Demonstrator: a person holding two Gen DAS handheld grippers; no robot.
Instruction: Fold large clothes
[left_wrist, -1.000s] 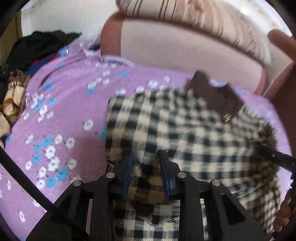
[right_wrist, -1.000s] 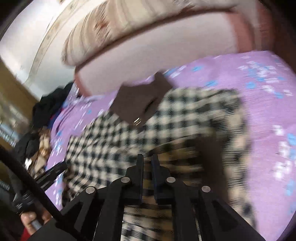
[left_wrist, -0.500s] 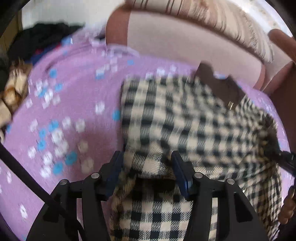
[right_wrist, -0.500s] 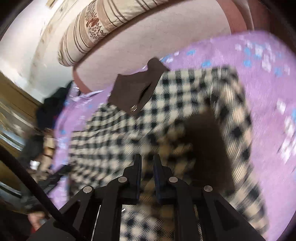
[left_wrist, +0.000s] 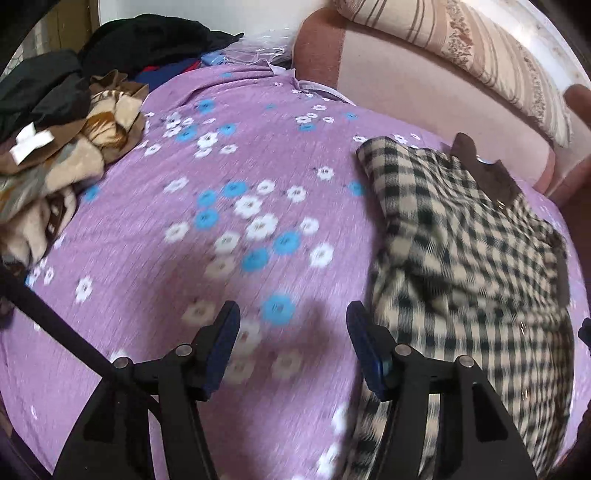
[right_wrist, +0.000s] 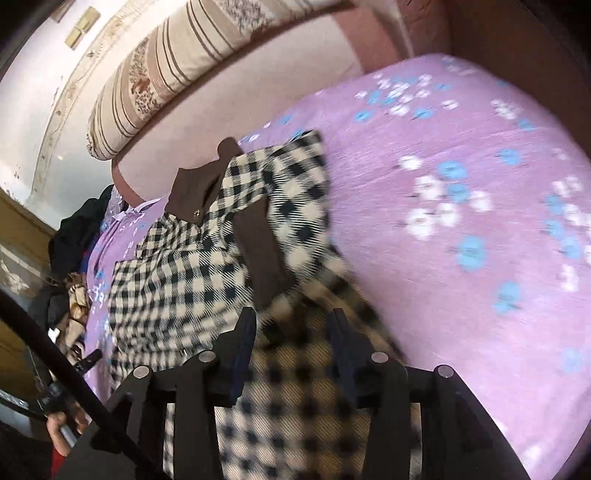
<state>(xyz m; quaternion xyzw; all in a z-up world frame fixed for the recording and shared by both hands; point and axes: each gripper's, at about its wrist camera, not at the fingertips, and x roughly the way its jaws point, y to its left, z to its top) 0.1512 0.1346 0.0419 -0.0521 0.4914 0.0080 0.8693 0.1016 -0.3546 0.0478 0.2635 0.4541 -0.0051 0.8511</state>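
Black-and-cream checked woollen coat, brown collar: folded on purple floral bedsheet. Left gripper released, jaws opening over bare sheet beside coat; right gripper jaws opening above cloth. Fold laid.

blur: checked garment smeared between the right gripper fingers, contact unreadable | cut off: garment's near end at bottom edge, person's hand at right edge | hidden: bedsheet under clothes pile

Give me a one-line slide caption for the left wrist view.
Left gripper opening over the purple flowered sheet, nothing between its jaws, beside the folded checked coat.
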